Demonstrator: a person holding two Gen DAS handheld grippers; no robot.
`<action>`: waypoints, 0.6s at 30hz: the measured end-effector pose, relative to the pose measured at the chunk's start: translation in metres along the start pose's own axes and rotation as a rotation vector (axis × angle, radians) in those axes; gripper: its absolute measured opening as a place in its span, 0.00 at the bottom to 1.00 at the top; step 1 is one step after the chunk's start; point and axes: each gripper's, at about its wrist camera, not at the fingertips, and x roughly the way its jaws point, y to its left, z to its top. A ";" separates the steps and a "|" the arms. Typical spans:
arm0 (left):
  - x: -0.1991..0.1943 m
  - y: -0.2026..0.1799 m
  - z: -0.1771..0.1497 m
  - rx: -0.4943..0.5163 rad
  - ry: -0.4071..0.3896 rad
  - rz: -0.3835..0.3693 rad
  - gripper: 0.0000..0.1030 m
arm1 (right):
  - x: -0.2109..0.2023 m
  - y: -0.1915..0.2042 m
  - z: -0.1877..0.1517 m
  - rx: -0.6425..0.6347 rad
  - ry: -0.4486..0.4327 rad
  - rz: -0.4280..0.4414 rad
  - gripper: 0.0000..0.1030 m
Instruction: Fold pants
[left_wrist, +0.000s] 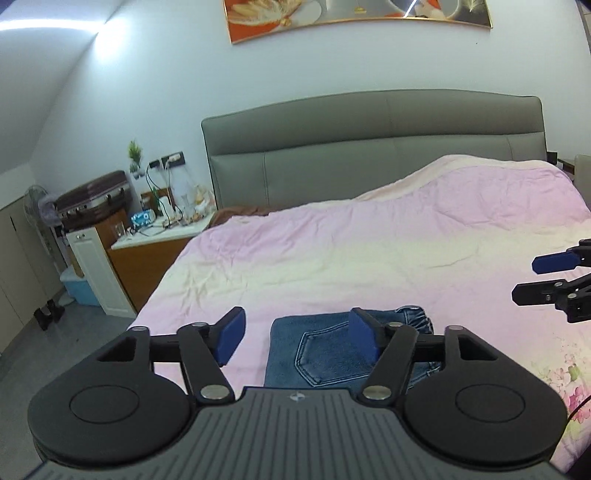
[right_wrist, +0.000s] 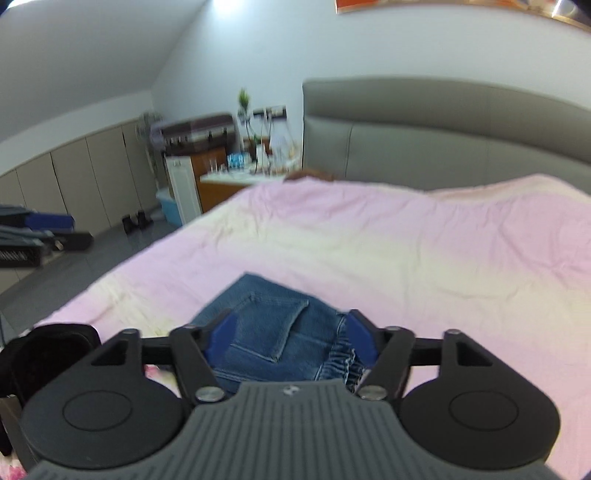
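While both tongs (left_wrist: 295, 338) (right_wrist: 290, 338) gape empty, folded jeans (right_wrist: 273, 325) near edge hidden behind them.

What we can count

We see one folded pair of jeans (left_wrist: 325, 350), two grippers, one bed (left_wrist: 369, 258), one suitcase (left_wrist: 94, 195)

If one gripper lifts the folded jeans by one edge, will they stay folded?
Probably not: the folded jeans are soft denim layers, so they would likely sag and unfold. The gathered waistband looks bulky, so that side may hang lower.
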 end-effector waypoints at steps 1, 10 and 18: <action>-0.010 -0.008 -0.002 -0.001 -0.029 0.012 0.87 | -0.018 0.004 -0.002 0.000 -0.027 -0.002 0.68; -0.062 -0.064 -0.046 -0.027 -0.103 0.035 0.91 | -0.123 0.043 -0.071 -0.021 -0.200 -0.084 0.82; -0.059 -0.091 -0.094 -0.105 -0.003 0.021 0.91 | -0.127 0.060 -0.133 0.007 -0.201 -0.161 0.83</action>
